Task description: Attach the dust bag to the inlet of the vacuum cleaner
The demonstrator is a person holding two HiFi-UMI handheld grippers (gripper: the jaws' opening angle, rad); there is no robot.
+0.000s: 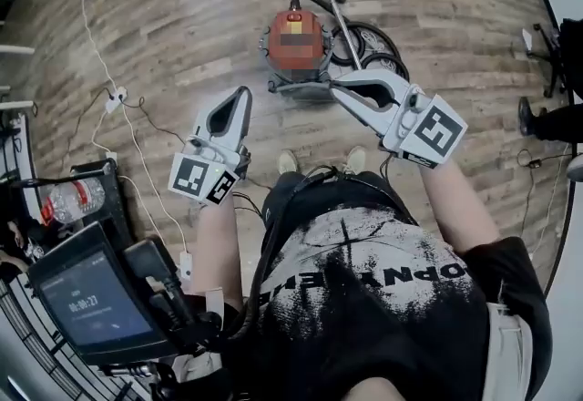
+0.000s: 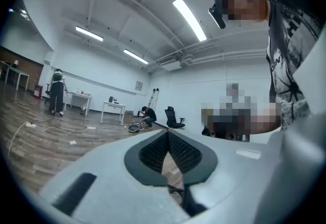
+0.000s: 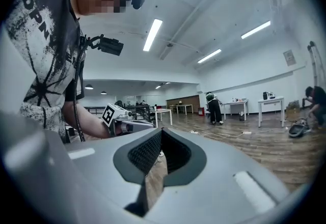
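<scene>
Where the vacuum cleaner (image 1: 296, 44) stands: on the wooden floor (image 1: 182, 16), at 12 o'clock from the person's shoes (image 1: 287, 160), red canister upright.
Dust bag: in no view, so where it lies cannot be told.
Inlet: not made out; the canister's top is patched over.
Left gripper (image 1: 244, 91): clenched on nothing, pads (image 2: 153, 152) meeting at the tip.
Right gripper (image 1: 335, 91): likewise closed and empty, pads (image 3: 146, 152) together.
Key relation: the vacuum lies between and beyond the two tips, at 1 o'clock from the left and 11 o'clock from the right.
Nearer hand: the right, by my reading; its tip meets the canister's base in the head view, while the left tip stands apart.
Long axis: the canister is round; the wand (image 1: 339, 12) beside it runs from 11 to 5 o'clock, with the hose (image 1: 364, 39) coiled at 3 o'clock.
Head view only: the vacuum and floor beneath.
Gripper views only: both look level across the room, which suggests the tongs are well above the vacuum; the right gripper view catches the left gripper's marker cube (image 3: 110, 114).
</scene>
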